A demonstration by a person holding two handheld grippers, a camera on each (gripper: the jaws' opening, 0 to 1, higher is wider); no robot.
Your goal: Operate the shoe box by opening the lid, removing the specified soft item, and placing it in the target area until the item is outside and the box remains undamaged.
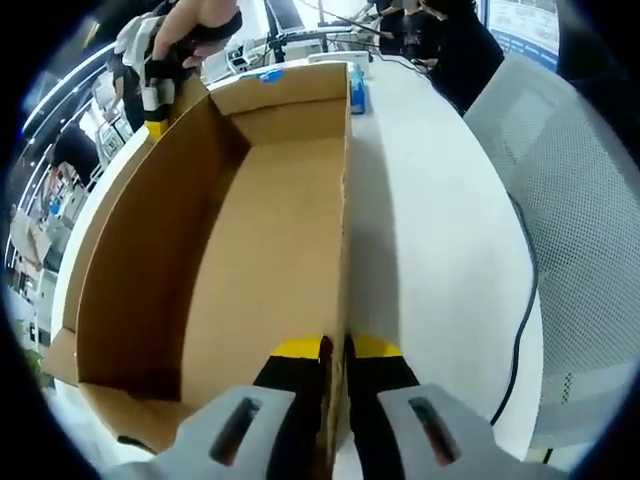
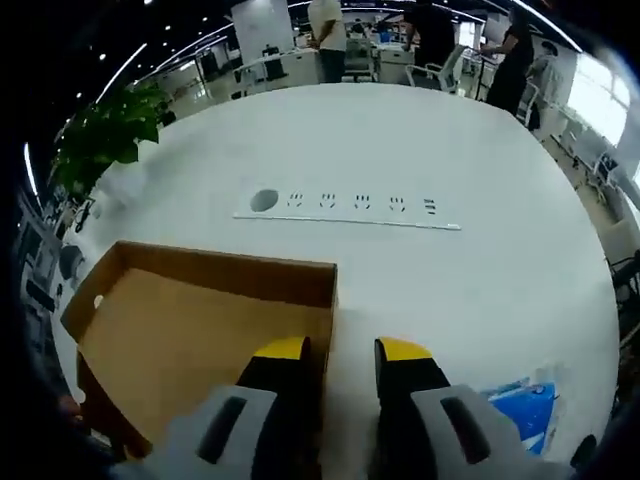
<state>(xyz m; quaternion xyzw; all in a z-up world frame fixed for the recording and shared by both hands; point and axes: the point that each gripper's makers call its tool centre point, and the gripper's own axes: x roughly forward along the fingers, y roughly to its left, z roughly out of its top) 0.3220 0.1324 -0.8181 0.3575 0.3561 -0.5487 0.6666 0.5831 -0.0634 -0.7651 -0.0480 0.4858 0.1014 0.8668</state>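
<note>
brown corrugated cardboard makes up the open shoe box [image 1: 260, 250], which lies on the white round desk [image 1: 440, 230] with its inside bare and its flat floor showing. in the left gripper view the left tongs [image 1: 335, 350], black with yellow tips, are nearly closed and pinch the box's near side wall between them, one jaw inside the box and one outside. at the far corner of the box, the right tongs [image 1: 155, 115] come in held by a person's hand [image 1: 190, 25], the yellow tip at the top edge of the wall.

in the right gripper view the right tongs [image 2: 340, 350] straddle the box wall [image 2: 325, 300] at a corner, slightly apart, with the left jaw inside the box and the right jaw over the desk; whether they press the wall i cannot tell. a blue and white packet [image 2: 525, 410] lies on the desk just beside the right jaw. farther off, a strip of power sockets [image 2: 350, 210] is set into the desk, a green leafy plant [image 2: 105, 140] stands at its edge, and people [image 2: 330, 35] stand beyond. a grey mesh chair [image 1: 570, 200] sits by the desk, with a black cable [image 1: 525, 300] along the edge.
</note>
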